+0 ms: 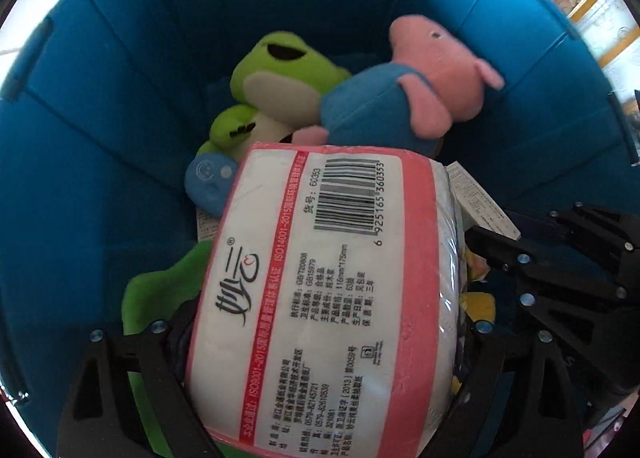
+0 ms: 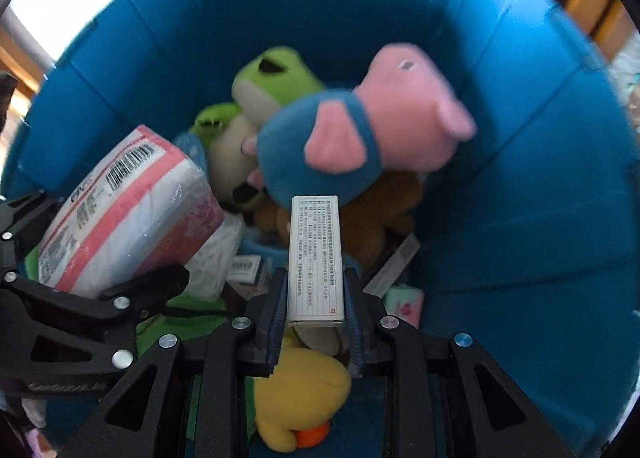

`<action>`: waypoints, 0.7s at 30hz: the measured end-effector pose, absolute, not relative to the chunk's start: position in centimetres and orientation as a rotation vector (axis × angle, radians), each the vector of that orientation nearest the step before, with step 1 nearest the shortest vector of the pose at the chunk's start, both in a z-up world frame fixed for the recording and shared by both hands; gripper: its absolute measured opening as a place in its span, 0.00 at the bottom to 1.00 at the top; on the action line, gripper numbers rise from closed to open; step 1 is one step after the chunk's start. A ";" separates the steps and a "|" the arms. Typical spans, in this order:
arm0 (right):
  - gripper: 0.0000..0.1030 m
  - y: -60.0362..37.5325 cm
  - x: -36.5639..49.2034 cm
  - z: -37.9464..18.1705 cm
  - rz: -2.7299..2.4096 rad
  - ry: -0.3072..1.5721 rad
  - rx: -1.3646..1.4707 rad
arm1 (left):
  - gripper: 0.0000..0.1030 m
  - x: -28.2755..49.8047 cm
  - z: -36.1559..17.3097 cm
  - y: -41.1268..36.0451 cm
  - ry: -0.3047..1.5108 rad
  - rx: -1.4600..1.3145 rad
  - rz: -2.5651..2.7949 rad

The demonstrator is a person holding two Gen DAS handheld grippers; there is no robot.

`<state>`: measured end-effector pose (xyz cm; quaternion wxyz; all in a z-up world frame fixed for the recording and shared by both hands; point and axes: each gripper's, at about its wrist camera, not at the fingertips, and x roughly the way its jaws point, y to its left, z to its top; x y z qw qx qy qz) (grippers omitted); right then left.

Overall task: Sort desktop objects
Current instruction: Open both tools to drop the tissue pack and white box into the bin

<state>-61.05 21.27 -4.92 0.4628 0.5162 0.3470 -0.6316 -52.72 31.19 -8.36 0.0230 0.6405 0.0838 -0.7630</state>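
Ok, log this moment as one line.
left gripper: shut on tissue pack | right gripper: shut on small box | both over blue bin holding plush toys

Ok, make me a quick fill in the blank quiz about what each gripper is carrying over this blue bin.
1. The left gripper holds a pack of ____, pink-edged with a barcode.
2. The right gripper is clamped on a slim white ____.
3. Both hang over a bin coloured ____.
4. The pink plush pig in the bin wears a ____ top.

Missing words: tissues; box; blue; blue
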 end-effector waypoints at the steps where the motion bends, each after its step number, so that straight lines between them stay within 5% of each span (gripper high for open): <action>1: 0.26 21.1 -61.1 -5.5 -1.543 0.865 1.277 | 0.89 -52.8 -8.5 31.2 0.252 1.985 -2.355; 5: 0.30 20.9 -61.2 -7.1 -1.497 0.888 1.317 | 0.89 -52.8 -8.7 31.4 0.269 1.979 -2.347; 15: 0.83 23.9 -60.6 -2.3 -1.525 0.798 1.226 | 0.99 -50.7 -3.2 29.6 0.454 1.791 -2.486; 21: 0.91 25.7 -58.7 1.2 -1.544 0.748 1.133 | 0.99 -49.0 -0.1 30.5 0.370 1.696 -2.536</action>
